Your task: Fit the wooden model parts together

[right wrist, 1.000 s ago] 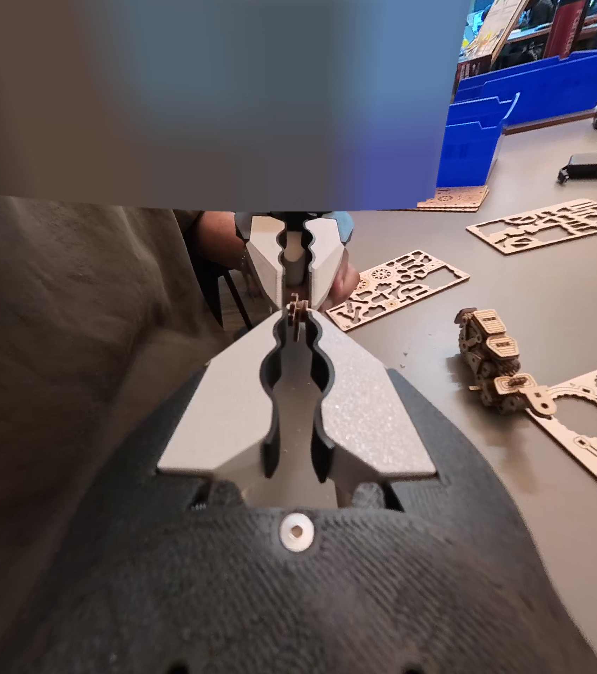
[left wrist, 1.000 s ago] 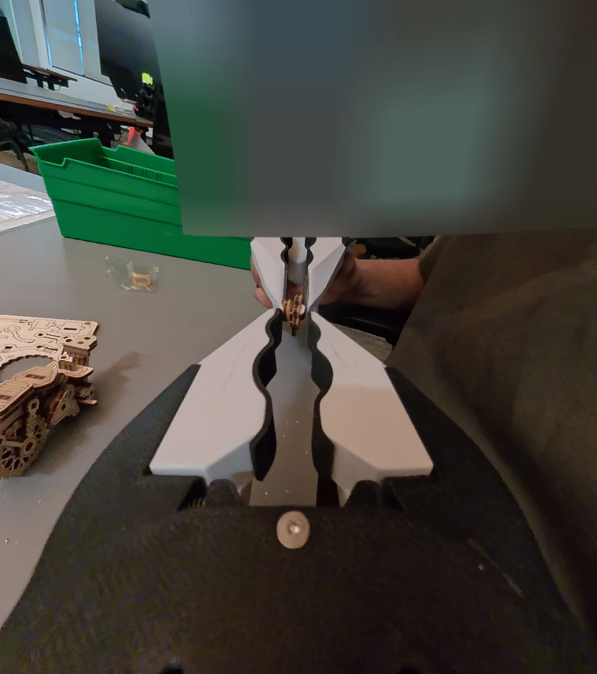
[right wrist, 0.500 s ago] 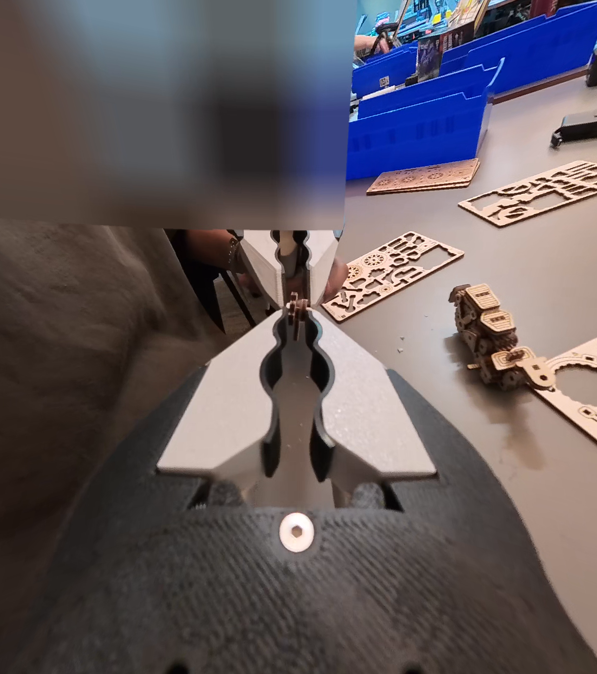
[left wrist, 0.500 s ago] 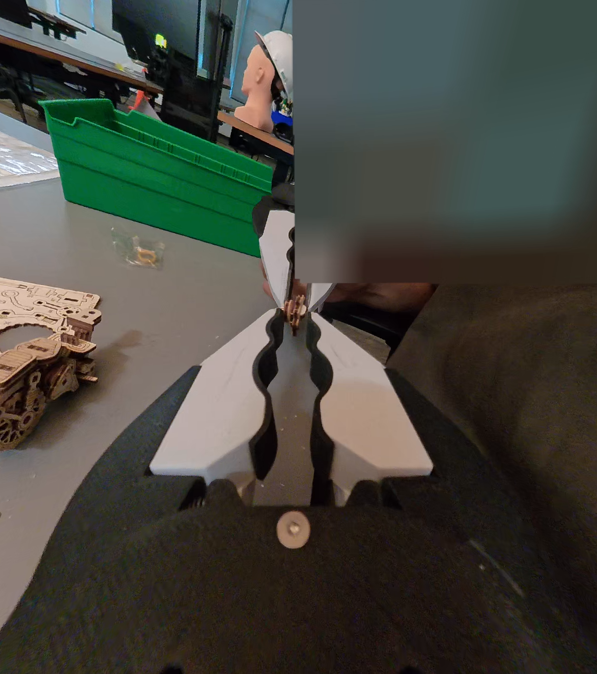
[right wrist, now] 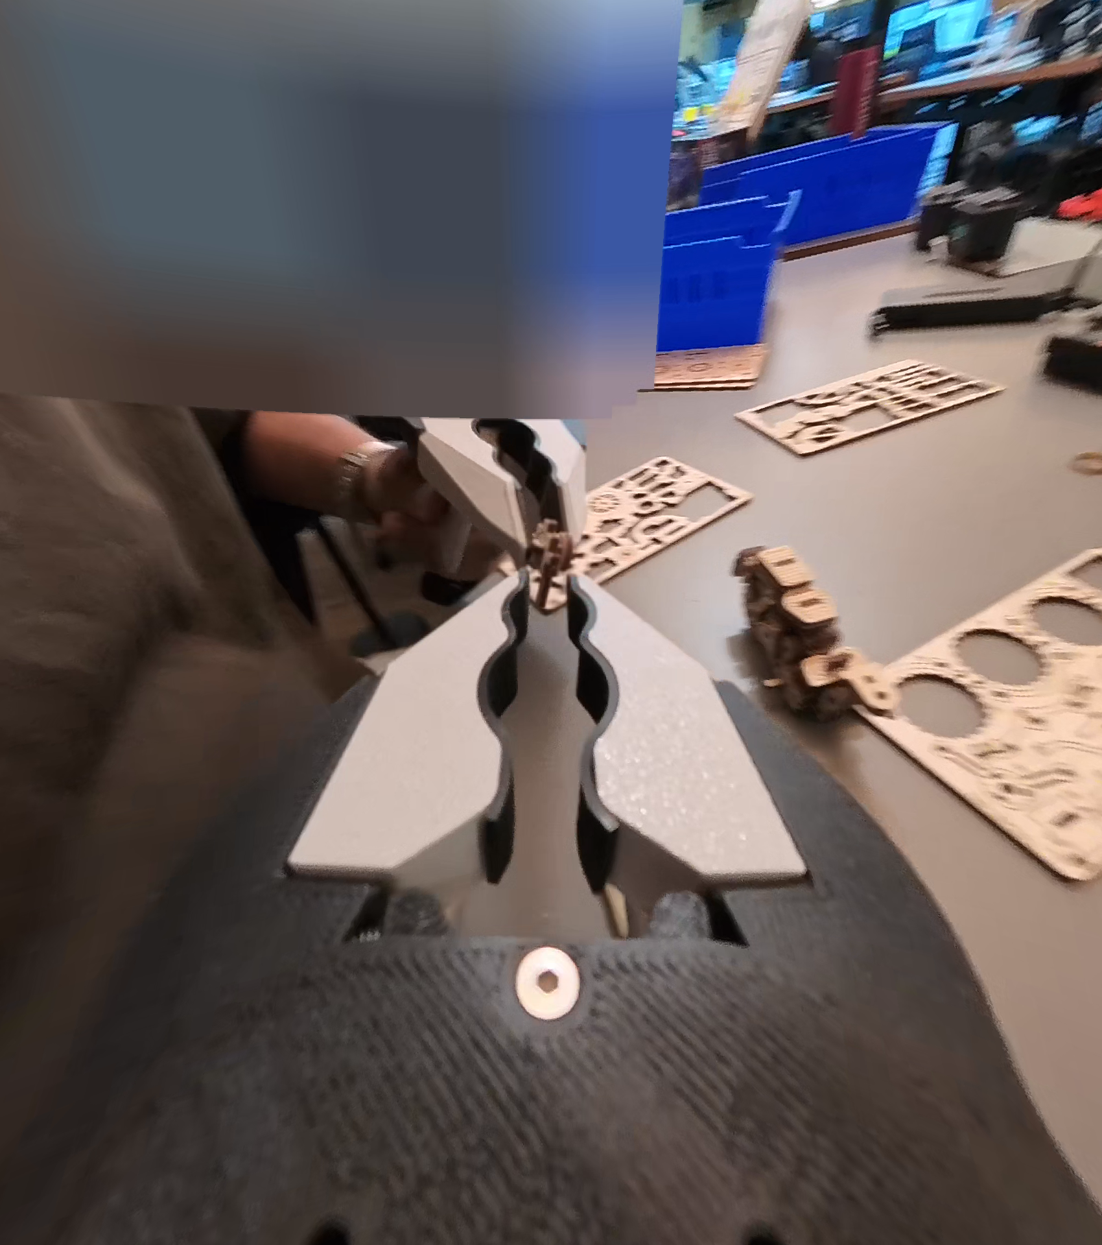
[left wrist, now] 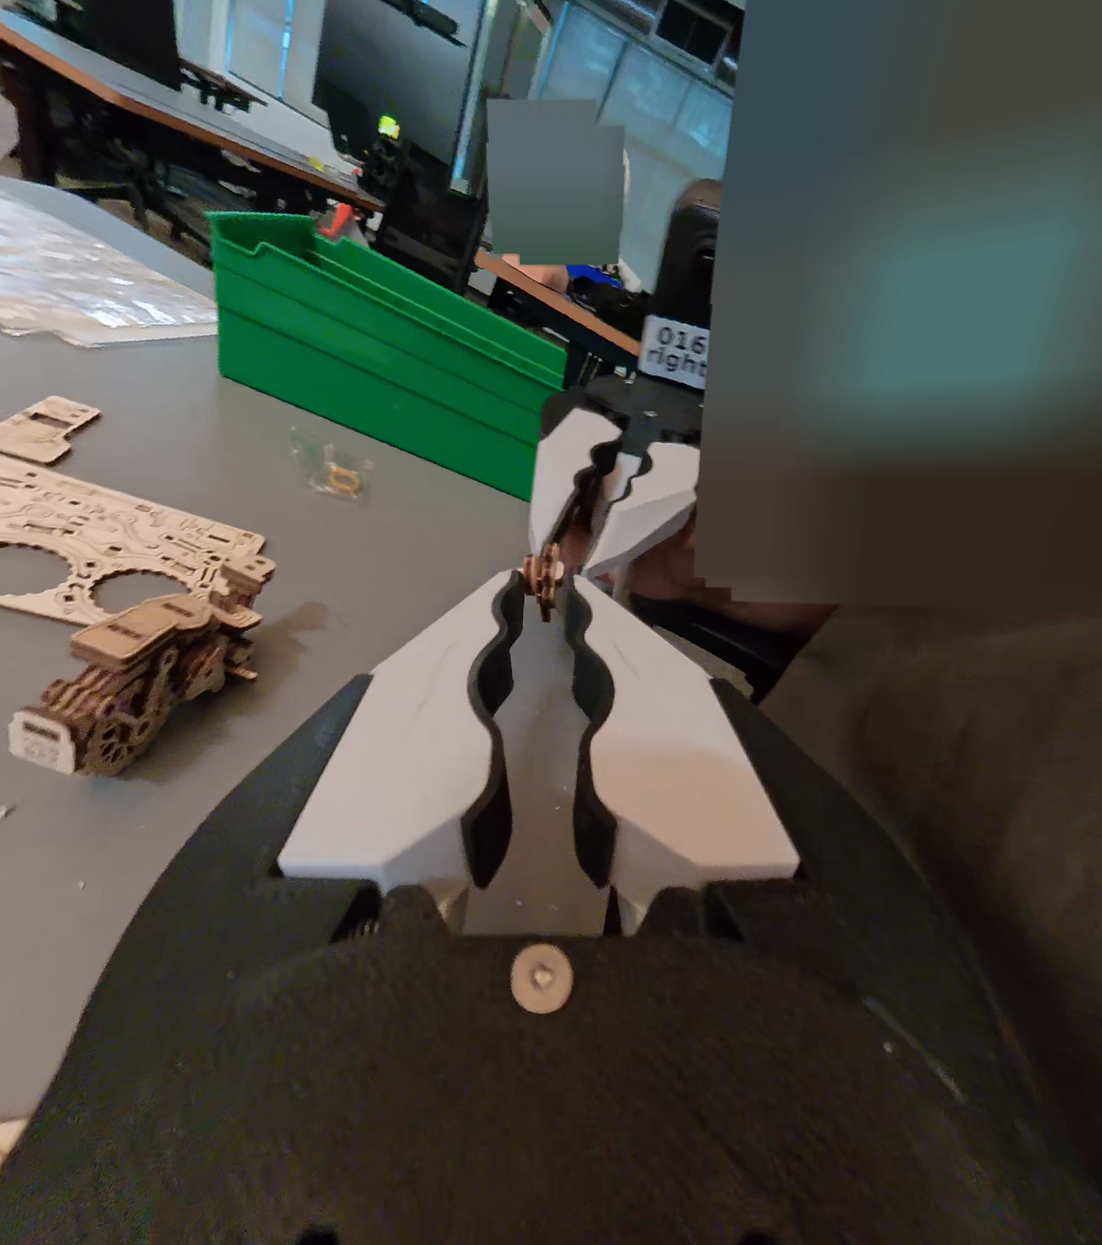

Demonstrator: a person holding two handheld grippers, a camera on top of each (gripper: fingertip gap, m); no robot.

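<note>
My left gripper (left wrist: 541,587) is shut on a small brown wooden gear part (left wrist: 543,581), held in the air near the table's front edge. My right gripper (left wrist: 567,547) meets it tip to tip from the upper right, tilted. In the right wrist view my right gripper (right wrist: 545,587) is shut on the small wooden part (right wrist: 547,562), and the left gripper (right wrist: 538,539) comes in from the upper left, touching the same cluster. I cannot tell where one part ends and the other begins. A half-built wooden model vehicle (left wrist: 137,680) stands on the grey table (left wrist: 346,593).
Punched wooden sheets lie beside the model (left wrist: 63,539), (right wrist: 1040,727), with others farther back (right wrist: 659,512), (right wrist: 865,404). A green bin (left wrist: 366,364), a small clear bag (left wrist: 333,468) and blue bins (right wrist: 717,283) stand behind. The person's torso (left wrist: 972,808) is close by. Both grippers' tips are close together, under 4 cm apart.
Both grippers have tilted and swung while staying tip to tip on the small wooden parts. The right gripper now leans in at an angle. The right wrist view is blurred by motion.
</note>
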